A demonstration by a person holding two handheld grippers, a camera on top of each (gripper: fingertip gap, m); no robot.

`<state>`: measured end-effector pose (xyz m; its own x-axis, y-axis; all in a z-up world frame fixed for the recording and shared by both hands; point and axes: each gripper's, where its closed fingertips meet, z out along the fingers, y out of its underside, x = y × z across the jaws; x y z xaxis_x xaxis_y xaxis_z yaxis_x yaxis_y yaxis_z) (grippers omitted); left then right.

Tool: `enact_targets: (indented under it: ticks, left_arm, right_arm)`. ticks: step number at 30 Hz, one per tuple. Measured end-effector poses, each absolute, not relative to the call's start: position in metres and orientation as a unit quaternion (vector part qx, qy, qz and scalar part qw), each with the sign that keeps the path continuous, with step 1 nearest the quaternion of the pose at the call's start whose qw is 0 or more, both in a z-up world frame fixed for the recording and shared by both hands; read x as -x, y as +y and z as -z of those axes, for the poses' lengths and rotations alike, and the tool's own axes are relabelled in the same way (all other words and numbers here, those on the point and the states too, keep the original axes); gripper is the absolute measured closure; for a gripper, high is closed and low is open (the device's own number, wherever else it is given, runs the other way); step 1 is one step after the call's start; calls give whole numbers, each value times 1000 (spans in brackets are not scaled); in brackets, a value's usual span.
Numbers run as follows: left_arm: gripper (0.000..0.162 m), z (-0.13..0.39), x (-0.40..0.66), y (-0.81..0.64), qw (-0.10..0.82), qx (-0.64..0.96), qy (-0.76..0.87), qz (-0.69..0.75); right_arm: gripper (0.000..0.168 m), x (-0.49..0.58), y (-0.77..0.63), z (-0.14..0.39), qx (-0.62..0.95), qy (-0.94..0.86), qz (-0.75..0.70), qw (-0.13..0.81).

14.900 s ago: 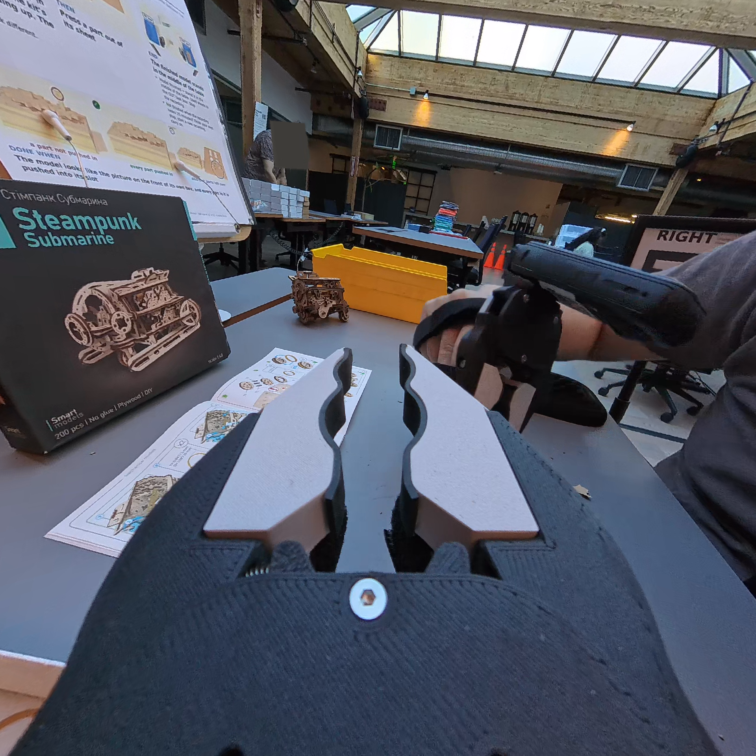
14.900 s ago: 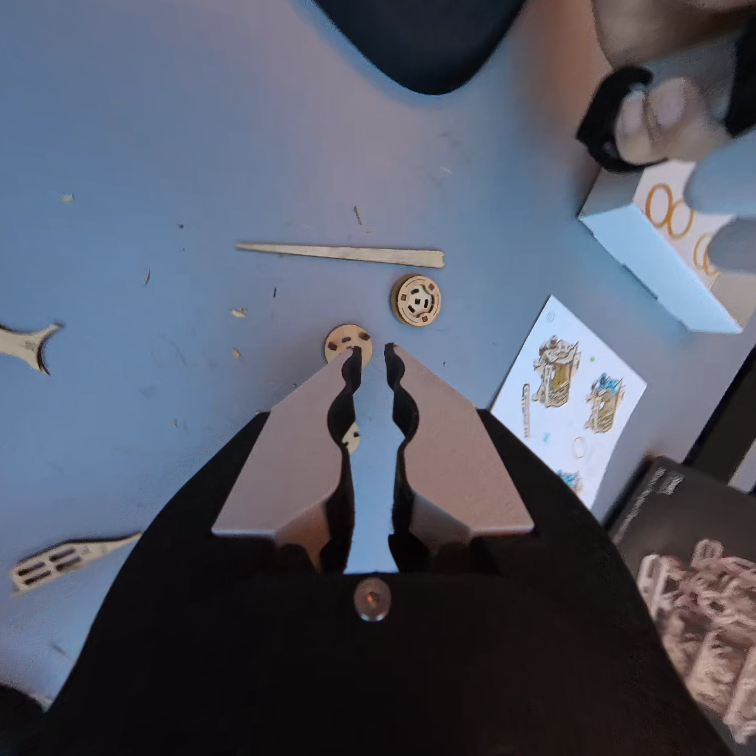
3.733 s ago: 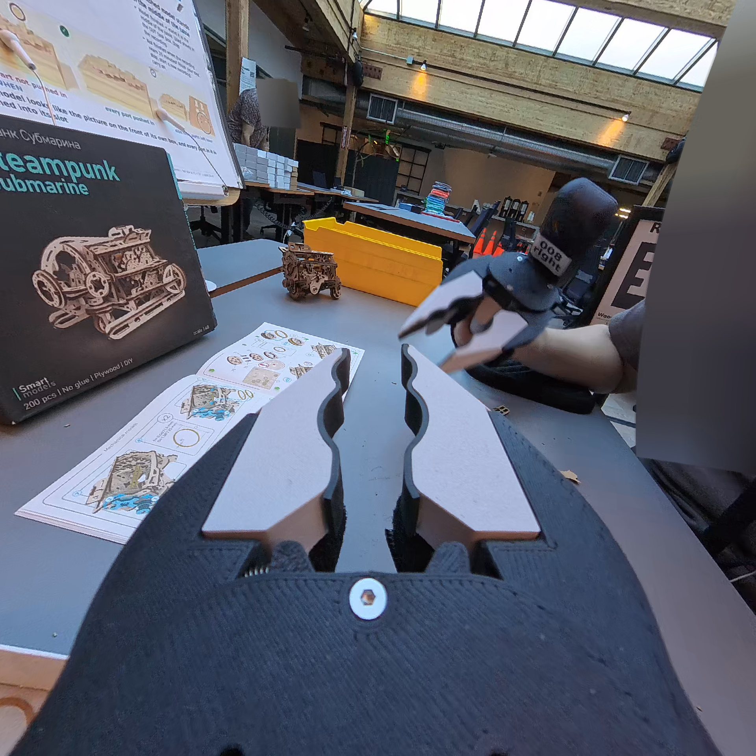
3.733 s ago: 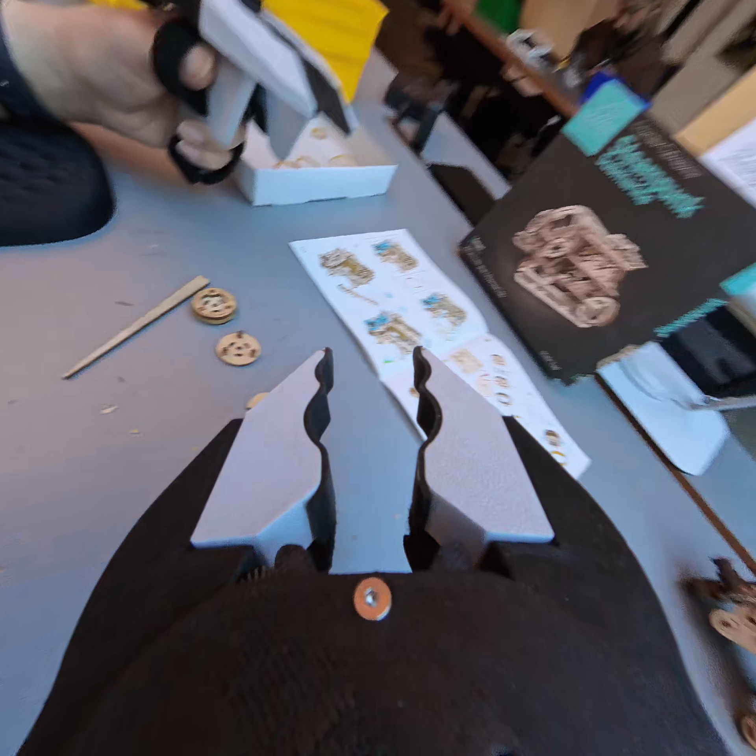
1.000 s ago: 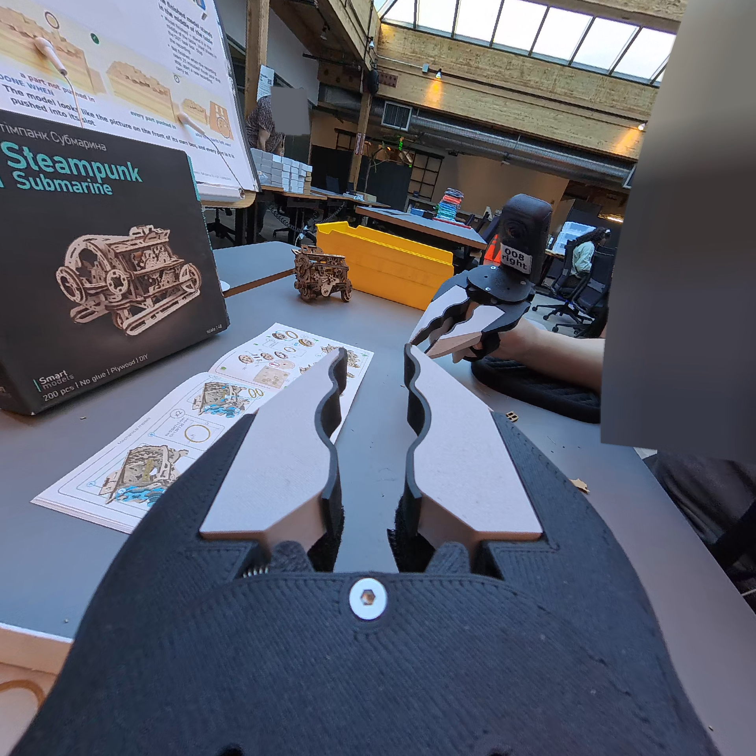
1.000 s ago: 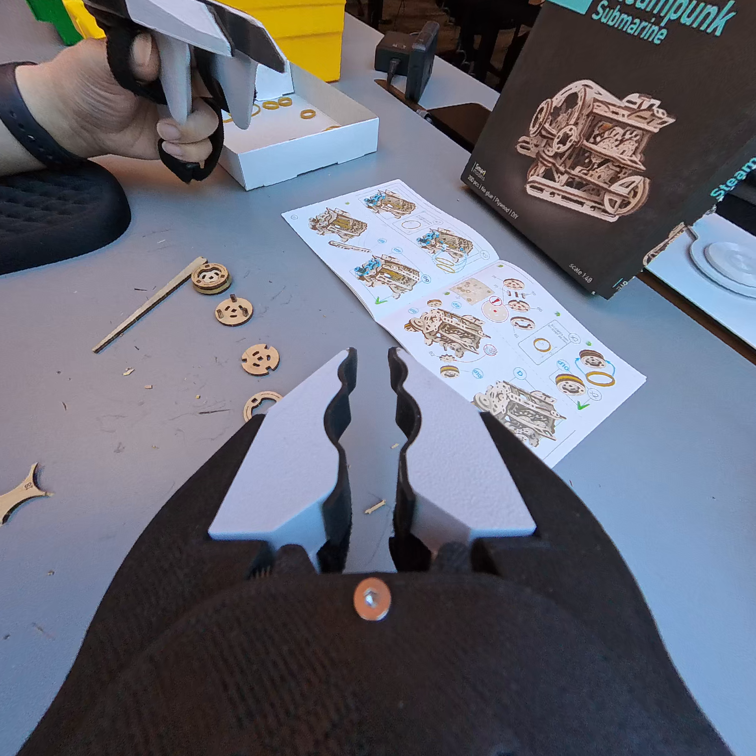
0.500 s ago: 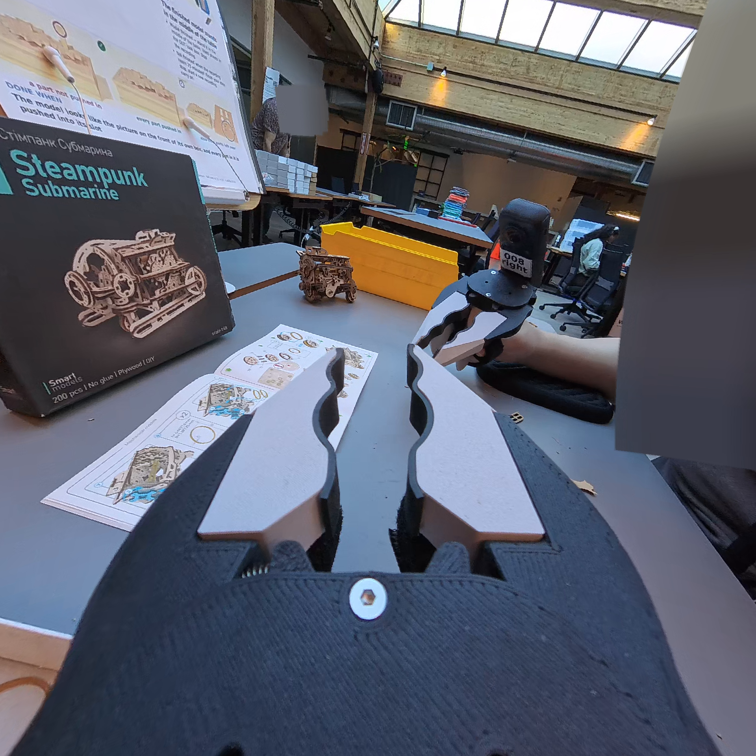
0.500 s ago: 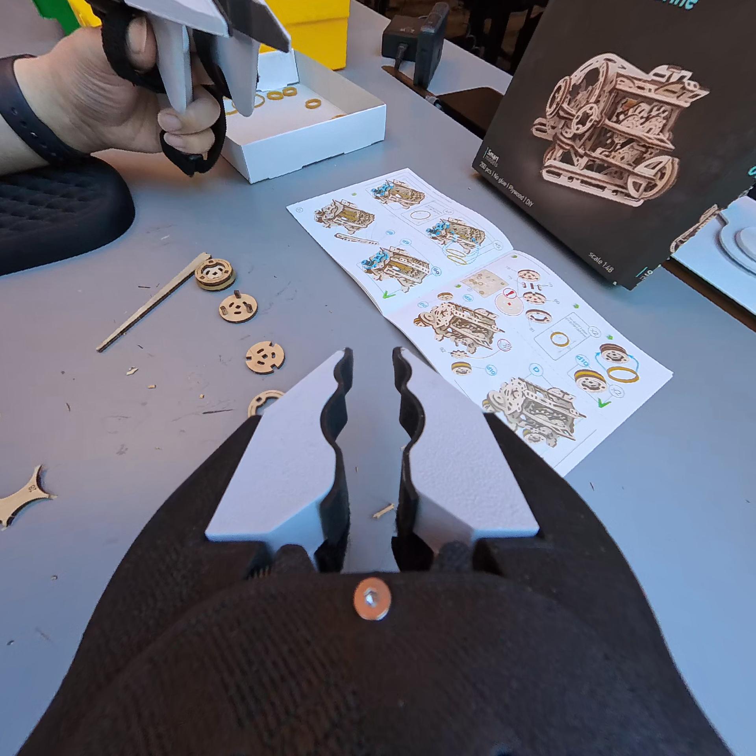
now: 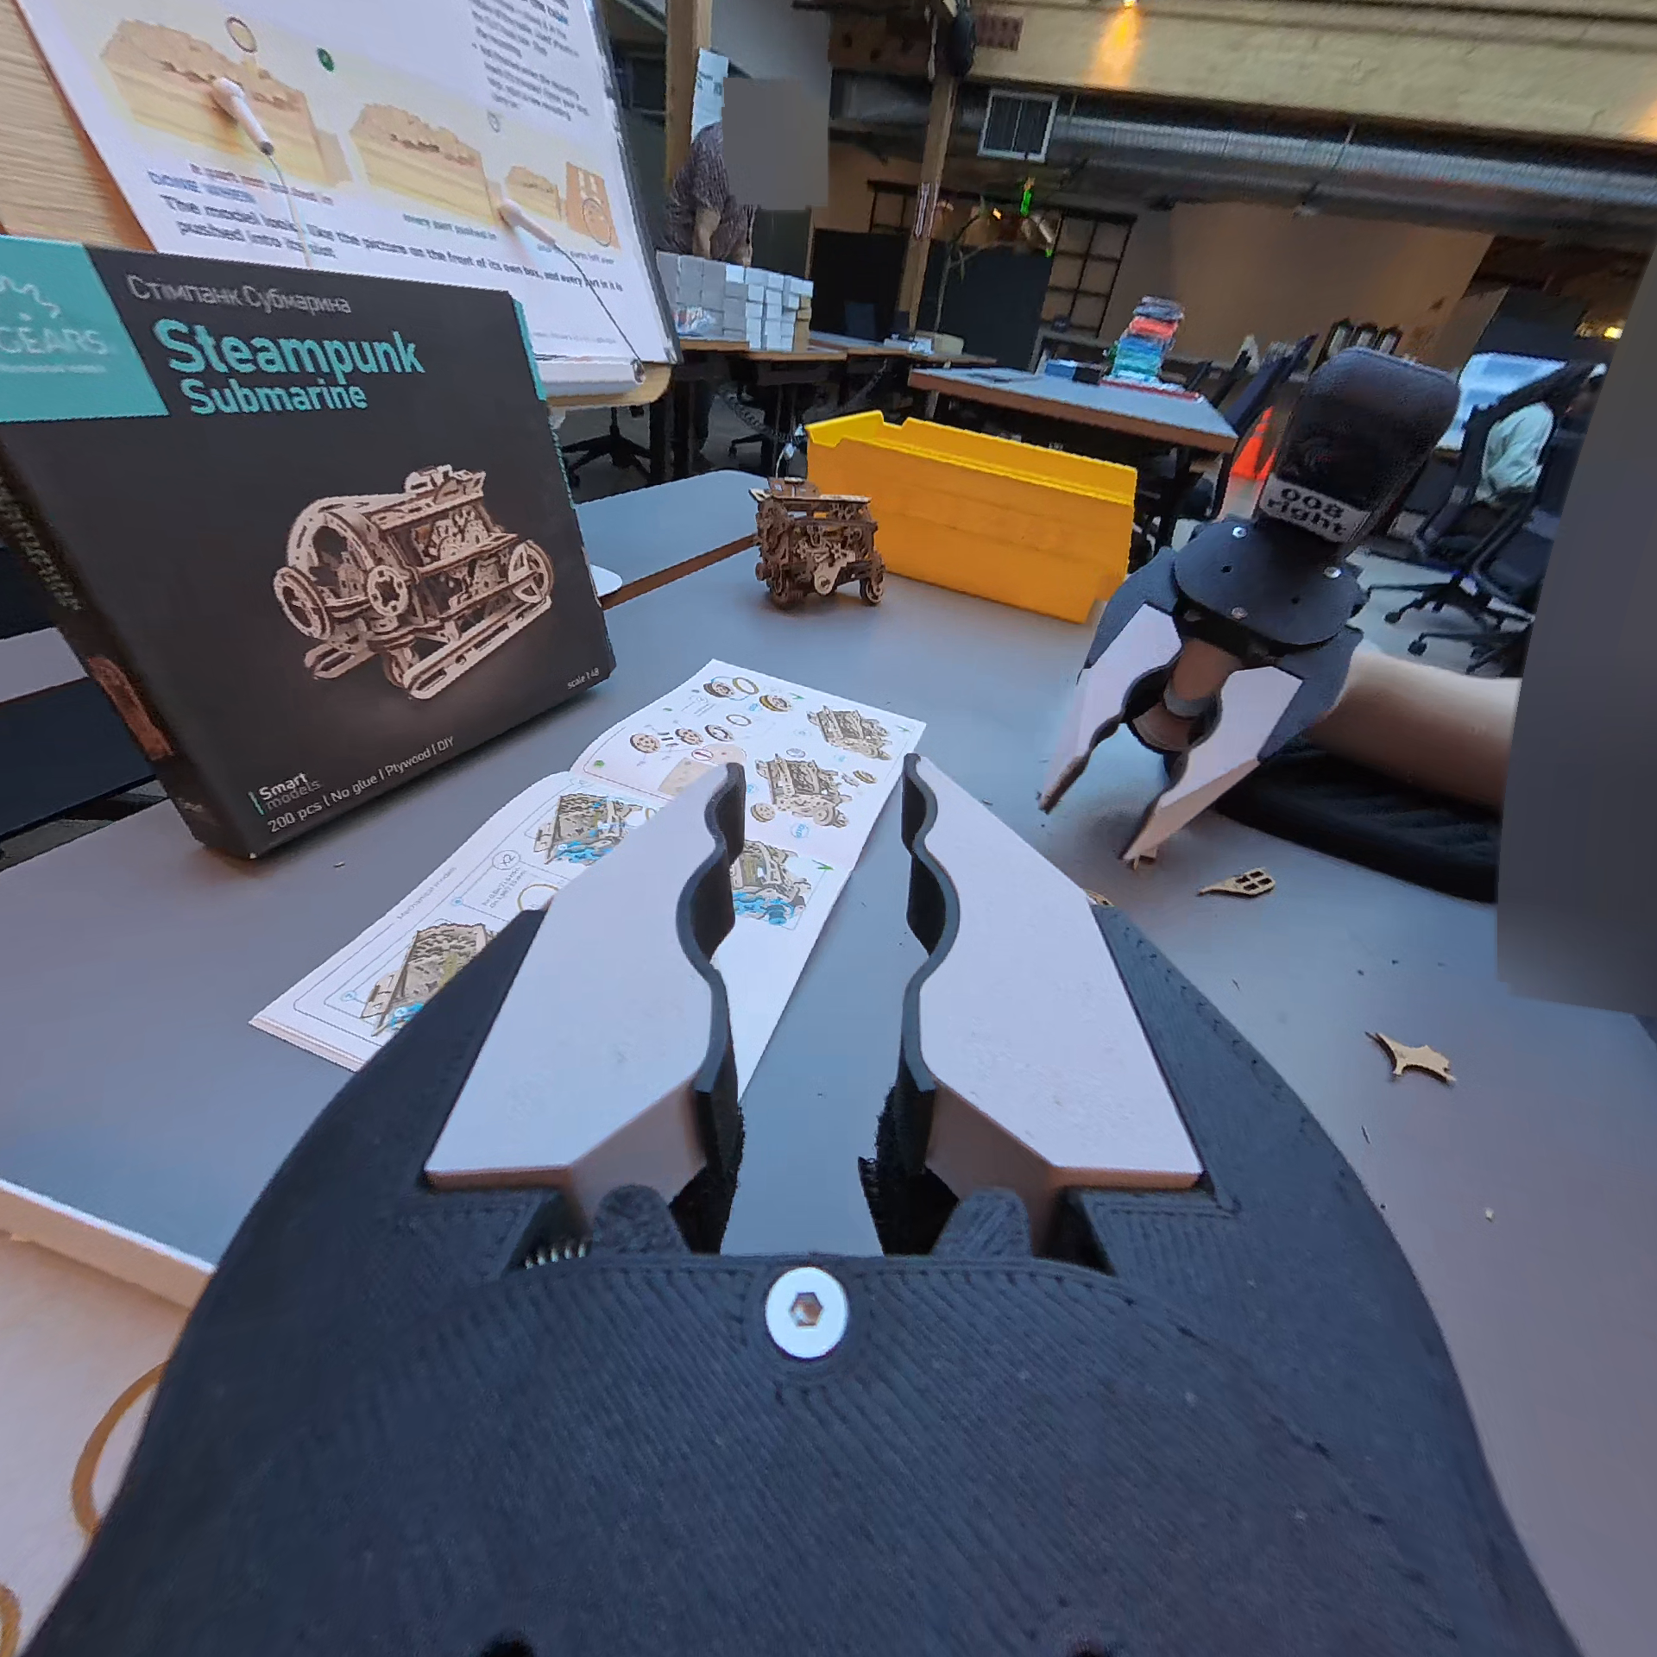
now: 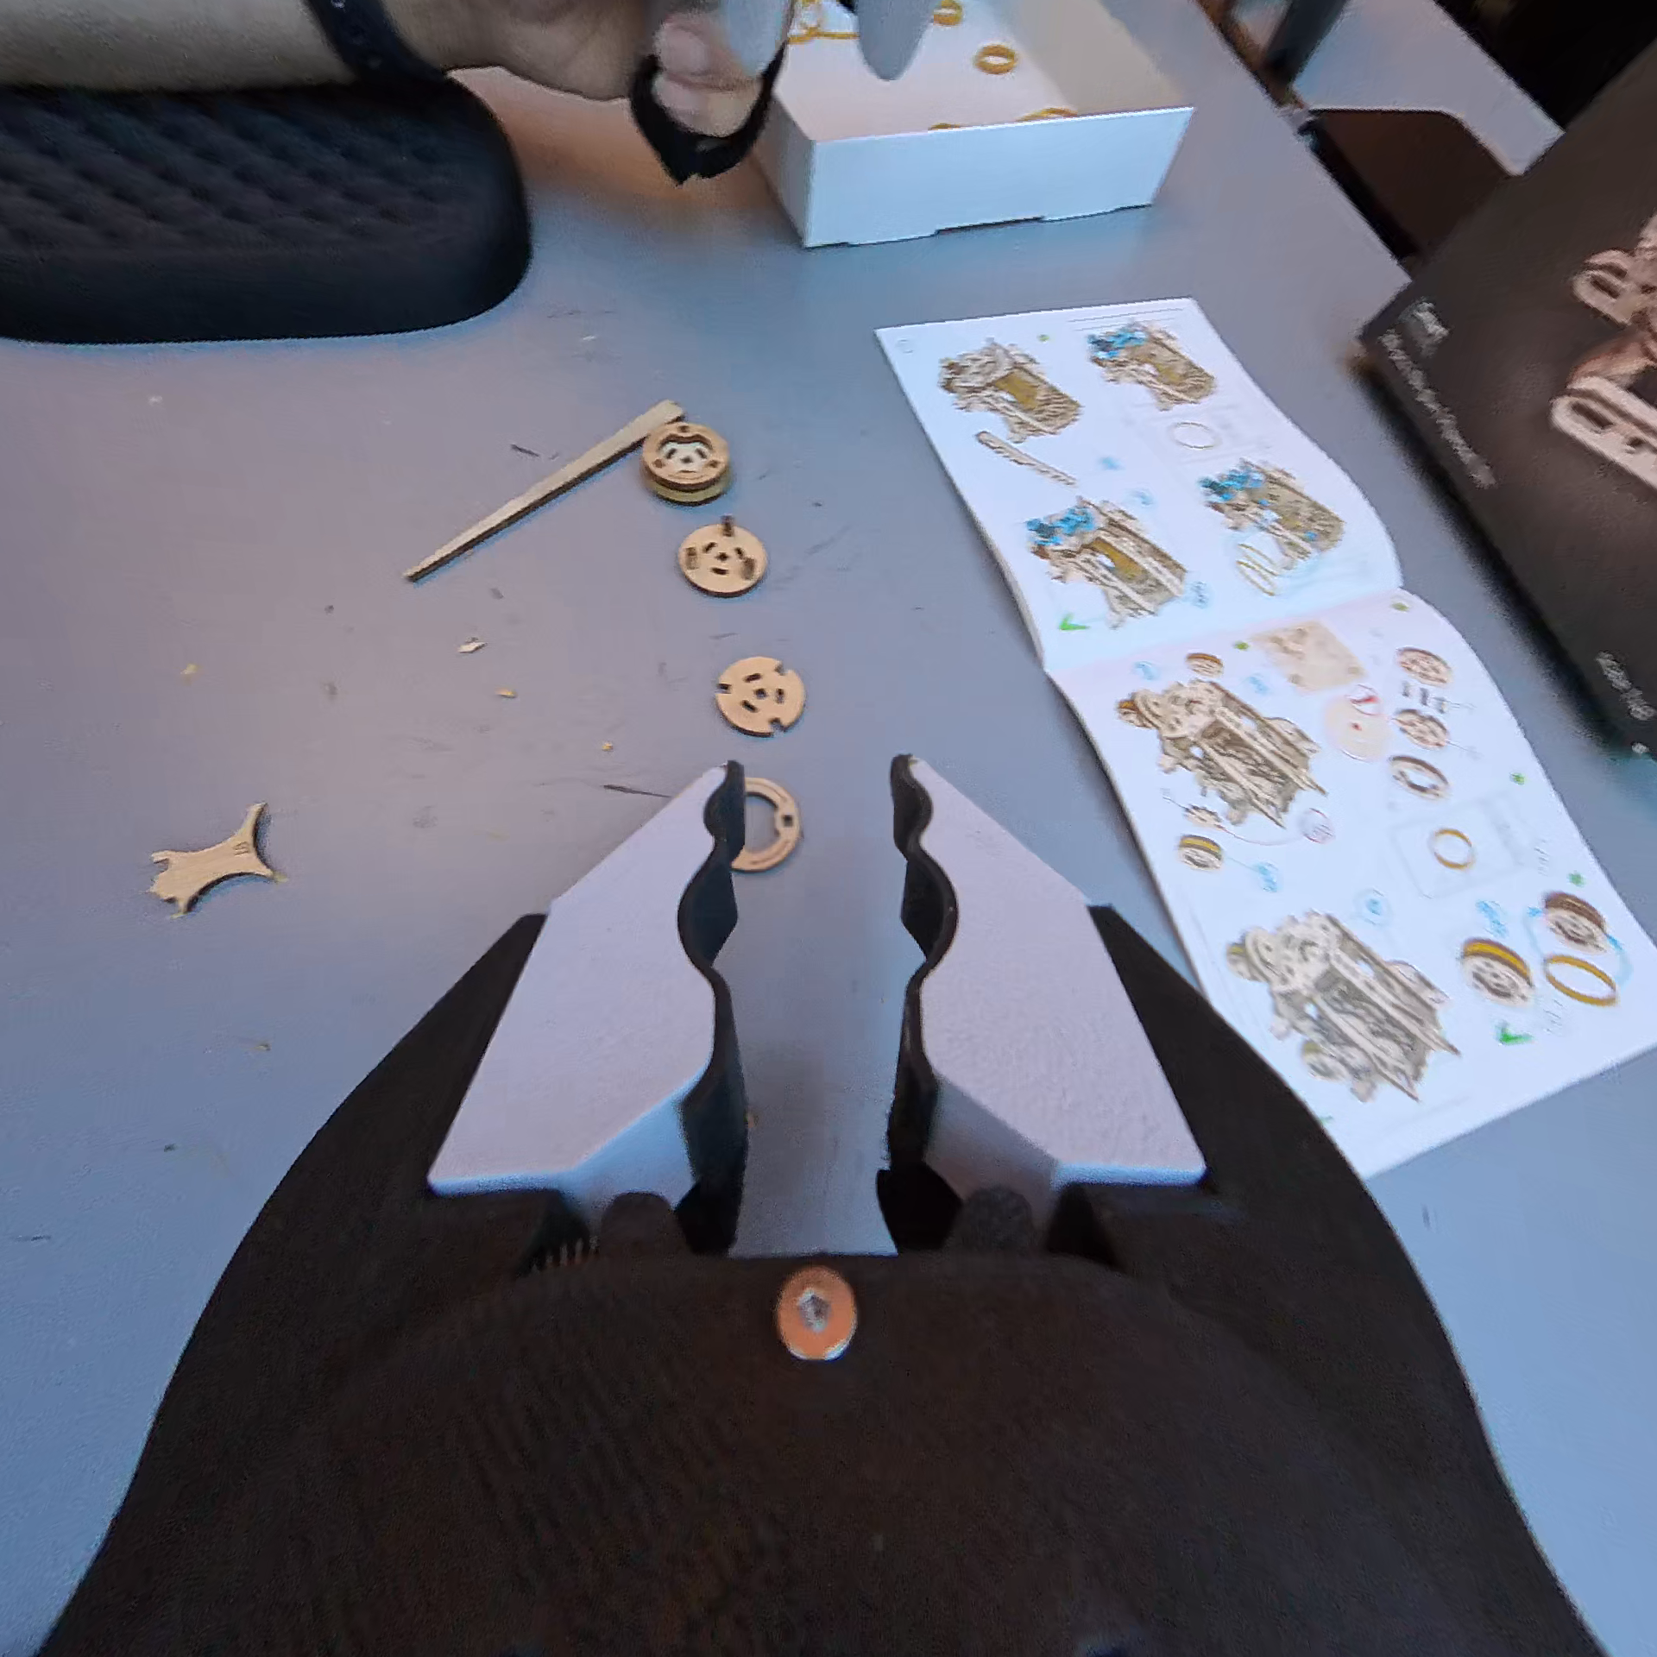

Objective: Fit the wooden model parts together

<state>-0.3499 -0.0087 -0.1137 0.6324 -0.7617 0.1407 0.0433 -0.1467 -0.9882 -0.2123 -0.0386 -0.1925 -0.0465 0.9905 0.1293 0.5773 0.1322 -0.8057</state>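
Note:
Wooden parts lie in a row on the grey table [image 10: 448, 941] in the right wrist view: a thick wheel [image 10: 687, 462], a disc with pegs [image 10: 723, 558], a notched disc [image 10: 760, 696] and a thin ring [image 10: 767, 829]. My right gripper [image 10: 816, 771] is open and empty, low over the table, with its left fingertip over the ring's edge. It also shows in the left wrist view [image 9: 1094, 825], pointing down with its jaws wide apart. My left gripper [image 9: 820, 780] is open and empty, held above the instruction booklet [image 9: 628, 852].
A wooden stick [image 10: 547, 489] and a star-shaped offcut [image 10: 211, 865] lie to the left. A white box with rings [image 10: 968, 152], a black arm pad [image 10: 242, 206] and the black kit box [image 9: 296, 556] stand around. A built model [image 9: 816, 547] and a yellow bin [image 9: 977, 511] sit farther back. My right fingertips sit around 15 cm from my left ones. My left tips are about 15 cm from the notched disc [image 10: 760, 696], my right tips only 5 cm. From either gripper's tips it is about 12 cm to the thick wheel [image 10: 687, 462].
My right gripper has tipped down and dropped towards the row of wooden parts, and its jaws have opened wider. My left gripper has moved nearer the booklet and opened a little.

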Motion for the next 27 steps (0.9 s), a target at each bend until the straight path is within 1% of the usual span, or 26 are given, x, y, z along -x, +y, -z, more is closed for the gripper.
enact_targets:
  ticks: [4, 8, 10, 14, 17, 19, 27]
  left_arm:
    - [129, 115, 337, -14, 590, 678, 289, 328]
    - [129, 118, 330, -17, 583, 679, 303, 326]
    - [130, 117, 329, -18, 583, 679, 307, 325]
    - [130, 117, 326, -19, 581, 677, 311, 327]
    - [130, 118, 325, -20, 580, 678, 313, 327]
    - [130, 117, 323, -21, 578, 677, 316, 329]
    - [131, 111, 296, -40, 531, 672, 326, 401]
  right_arm:
    - [135, 232, -57, 203, 583, -683, -293, 327]
    - [133, 240, -51, 224, 594, -705, -234, 308]
    - [133, 242, -49, 223, 605, -692, -241, 313]
    - [132, 244, -56, 226, 632, -664, -280, 283]
    - [142, 245, -58, 225, 633, -666, -278, 280]
    - [148, 246, -53, 219, 615, -677, -257, 314]
    - [148, 244, -54, 184, 570, -662, -261, 412]
